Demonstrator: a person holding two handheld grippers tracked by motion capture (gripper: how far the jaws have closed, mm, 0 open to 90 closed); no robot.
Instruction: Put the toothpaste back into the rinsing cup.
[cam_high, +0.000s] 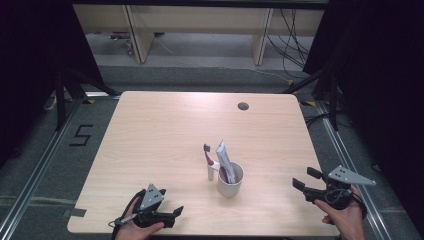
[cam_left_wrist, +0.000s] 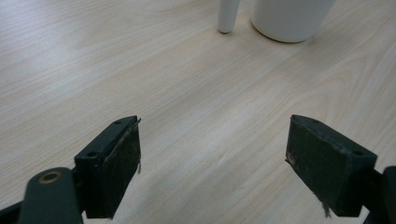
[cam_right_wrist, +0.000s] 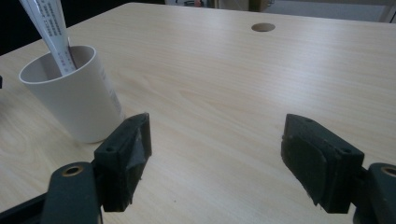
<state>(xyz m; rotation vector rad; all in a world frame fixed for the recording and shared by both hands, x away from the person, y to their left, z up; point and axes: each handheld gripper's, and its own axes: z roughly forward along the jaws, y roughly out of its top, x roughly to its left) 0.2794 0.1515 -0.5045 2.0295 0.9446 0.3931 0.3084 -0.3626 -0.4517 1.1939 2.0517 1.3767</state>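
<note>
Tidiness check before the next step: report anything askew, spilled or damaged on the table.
One oddity: the pink-and-white toothbrush stands outside the white cylindrical cup, leaning on its left side, while the white toothpaste tube sits tilted inside. Nothing is spilled. Both open grippers have slightly frayed black pads.

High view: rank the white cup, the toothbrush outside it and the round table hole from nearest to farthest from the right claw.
1. White cup, left of the right claw, near the front edge.
2. Toothbrush, standing just beyond the cup's far left side.
3. Round table hole, near the far edge.
</note>
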